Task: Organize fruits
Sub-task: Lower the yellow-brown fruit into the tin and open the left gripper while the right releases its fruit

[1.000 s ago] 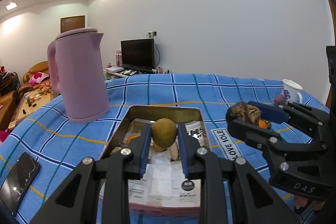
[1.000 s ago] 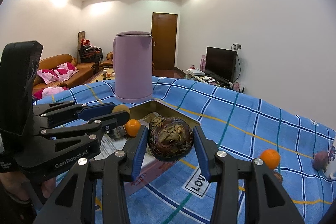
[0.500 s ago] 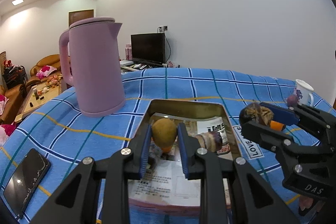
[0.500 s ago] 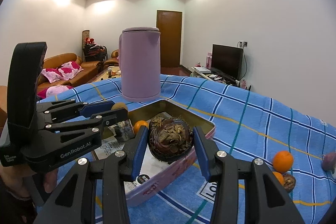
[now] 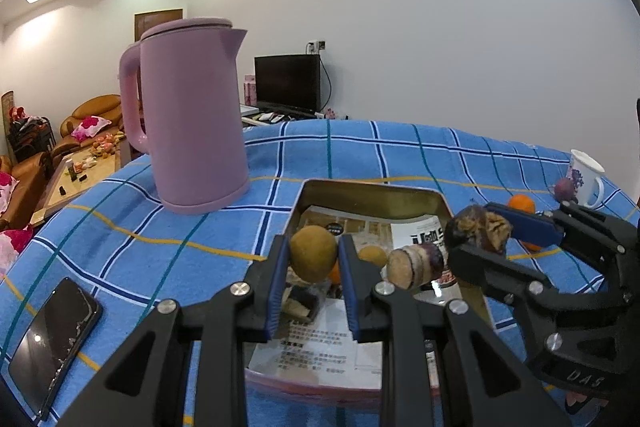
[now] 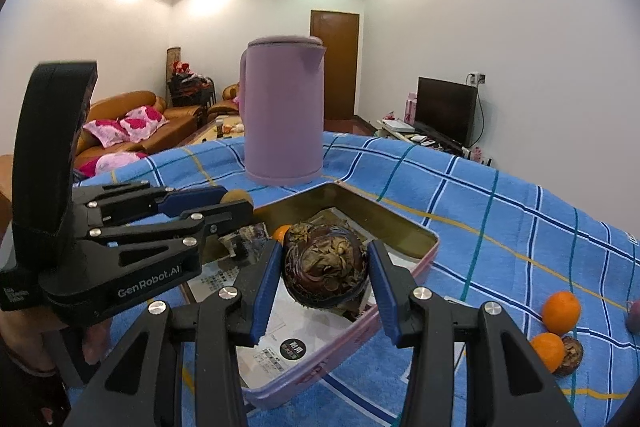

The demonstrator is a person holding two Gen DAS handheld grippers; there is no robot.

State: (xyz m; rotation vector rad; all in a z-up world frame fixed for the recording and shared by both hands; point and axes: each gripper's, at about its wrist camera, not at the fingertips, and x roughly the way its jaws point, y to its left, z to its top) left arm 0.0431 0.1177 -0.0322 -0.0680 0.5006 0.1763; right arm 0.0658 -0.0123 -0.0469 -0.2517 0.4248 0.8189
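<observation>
Covering the table, blue plaid cloth [image 5: 400, 163] under tin [image 6: 392, 223]; left tool [image 5: 313, 261] pinching brown fruit [image 5: 313, 257], right tool [image 6: 325, 273] mangosteen [image 6: 325, 269].

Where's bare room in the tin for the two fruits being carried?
Free: the paper liner at the near end of the tin, just below the left hand-held gripper, and the far end under the back rim. Crowded: mid-tin, where the orange, a cut purple fruit and dark scraps cluster.

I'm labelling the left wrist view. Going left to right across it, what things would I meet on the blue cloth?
Phone → kettle → brown fruit held in the left tongs → dark fruit in the right tongs → orange → mug.
</observation>
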